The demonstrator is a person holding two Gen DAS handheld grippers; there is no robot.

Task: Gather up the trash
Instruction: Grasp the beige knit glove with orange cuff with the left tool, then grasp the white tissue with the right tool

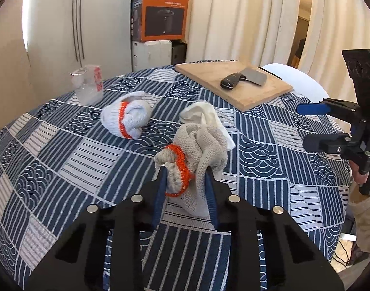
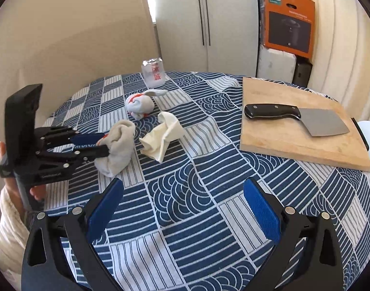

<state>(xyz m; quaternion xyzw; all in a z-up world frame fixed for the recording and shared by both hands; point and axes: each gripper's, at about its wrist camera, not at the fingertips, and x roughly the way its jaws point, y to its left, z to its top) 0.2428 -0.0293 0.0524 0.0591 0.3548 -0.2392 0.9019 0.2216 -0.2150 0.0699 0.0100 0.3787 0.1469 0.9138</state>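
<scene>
One crumpled grey glove (image 1: 199, 155), orange cuff, pinched by left gripper (image 1: 185, 172); right gripper (image 2: 185, 194) spread wide.

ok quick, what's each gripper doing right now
left gripper: closed on the grey glove
right gripper: open, holding nothing
</scene>
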